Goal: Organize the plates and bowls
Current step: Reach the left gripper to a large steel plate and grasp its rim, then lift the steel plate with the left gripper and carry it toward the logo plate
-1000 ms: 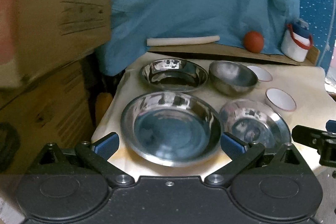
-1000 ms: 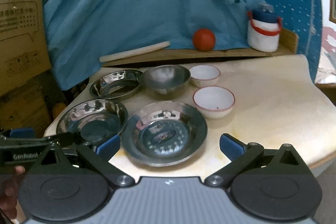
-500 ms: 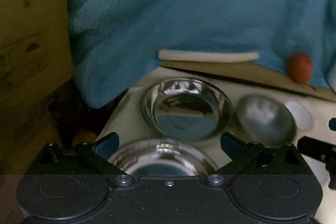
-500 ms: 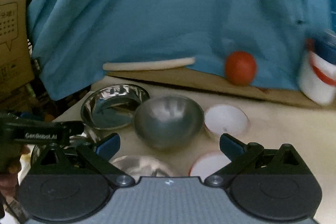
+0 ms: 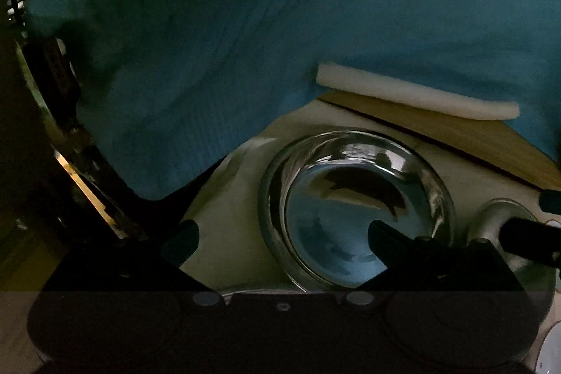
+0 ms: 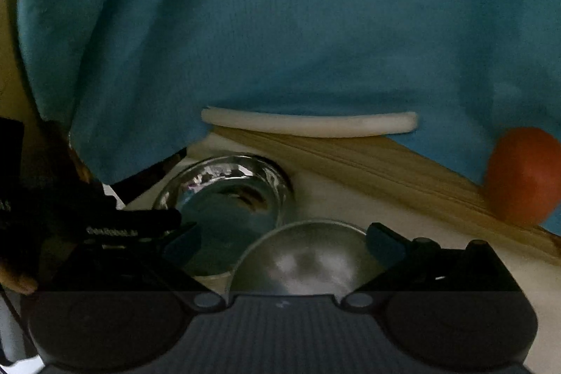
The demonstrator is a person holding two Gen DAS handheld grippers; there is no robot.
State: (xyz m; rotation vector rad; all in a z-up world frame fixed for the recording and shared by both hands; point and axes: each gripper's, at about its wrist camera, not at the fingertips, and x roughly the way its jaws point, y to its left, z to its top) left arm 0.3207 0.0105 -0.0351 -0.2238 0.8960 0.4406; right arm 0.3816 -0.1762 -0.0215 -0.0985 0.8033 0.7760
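A shiny steel plate sits at the back left of the cream table, just ahead of my left gripper. That gripper is open, and the plate's left rim lies between its fingers with nothing held. To the plate's right stands a steel bowl. My right gripper is open too, its fingers on either side of the steel bowl without closing on it. The steel plate shows behind the bowl in the right wrist view, with the left gripper reaching in beside it.
A blue cloth hangs close behind the table. A white roll lies on a wooden board, with an orange ball at its right end. A hand shows at lower left. A white bowl's edge is near.
Both grippers have moved forward and low toward the back of the table. The two near steel plates and the white bowls have dropped out of view. Both views are darker.
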